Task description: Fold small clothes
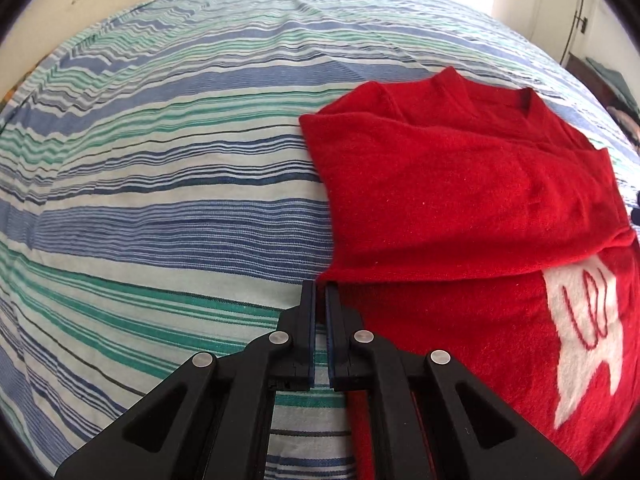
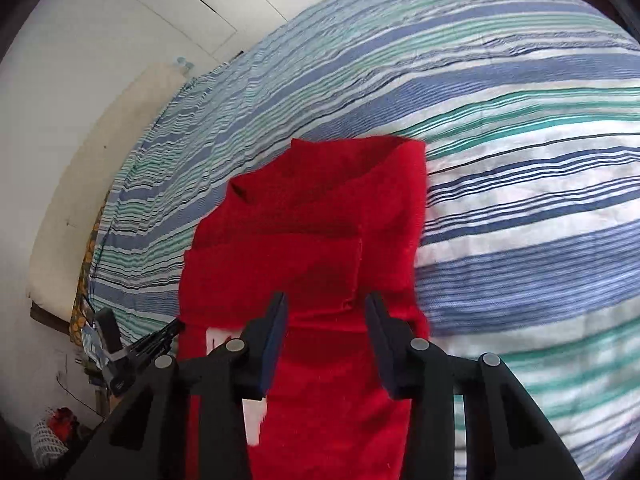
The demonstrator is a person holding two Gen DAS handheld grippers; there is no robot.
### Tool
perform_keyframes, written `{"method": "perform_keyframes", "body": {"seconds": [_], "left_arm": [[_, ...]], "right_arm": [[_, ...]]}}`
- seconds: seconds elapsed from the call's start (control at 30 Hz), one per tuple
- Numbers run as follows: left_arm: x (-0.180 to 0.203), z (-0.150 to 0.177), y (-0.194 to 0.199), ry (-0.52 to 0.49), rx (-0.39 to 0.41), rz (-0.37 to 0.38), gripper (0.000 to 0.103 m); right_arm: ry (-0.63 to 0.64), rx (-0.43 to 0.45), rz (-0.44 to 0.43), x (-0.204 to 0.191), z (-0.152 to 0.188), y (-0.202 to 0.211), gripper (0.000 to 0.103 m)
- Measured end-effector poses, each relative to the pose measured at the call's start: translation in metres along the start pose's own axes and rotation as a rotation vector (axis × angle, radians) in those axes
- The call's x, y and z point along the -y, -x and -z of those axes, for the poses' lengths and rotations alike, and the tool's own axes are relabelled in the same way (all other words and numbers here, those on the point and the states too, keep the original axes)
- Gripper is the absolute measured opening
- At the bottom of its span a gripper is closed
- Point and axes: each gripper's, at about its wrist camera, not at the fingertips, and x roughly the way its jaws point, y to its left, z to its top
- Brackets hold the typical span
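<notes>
Red sweater [image 1: 460, 200] half folded on the striped bedspread [image 1: 160, 160]

We've got the left gripper [image 1: 319, 290] with its fingers pinched together at the sweater's near corner edge; can't tell if any fabric is caught. Right gripper [image 2: 326, 306] hovers over the sweater, fingers partly apart, nothing between them. A sleeve lies folded across the chest, white patch [image 1: 584, 332] showing. Cream headboard [image 2: 80, 200] and white wardrobe doors [image 2: 180, 12] sit beyond the bed.

The red knitted sweater [image 1: 460, 184] runs off the left wrist view's right edge, cutting its white woven motif [image 1: 580, 344] — the red marks there cannot be read. In the right wrist view, the blue-and-green striped bedspread [image 2: 520, 208] is smeared by blur, and the small objects at lower left [image 2: 60, 432] are too small to identify.
</notes>
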Motion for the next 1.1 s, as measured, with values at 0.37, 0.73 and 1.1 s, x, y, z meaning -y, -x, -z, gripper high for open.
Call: {"method": "perform_keyframes", "body": {"seconds": [0.37, 0.73, 1.1], "left_arm": [[-0.003, 0.005, -0.004, -0.003, -0.006, 0.01, 0.002], [-0.028, 0.016, 0.022, 0.07, -0.044, -0.033, 0.05], [-0.103, 0.102, 0.097, 0.374, -0.036, 0.028, 0.058]], "right_arm": [[0.059, -0.091, 0.216, -0.007, 0.008, -0.039, 0.004], [0.083, -0.02, 0.195, -0.005, 0.023, -0.02, 0.053], [0.073, 0.234, 0.271, 0.039, 0.126, 0.103, 0.067]]}}
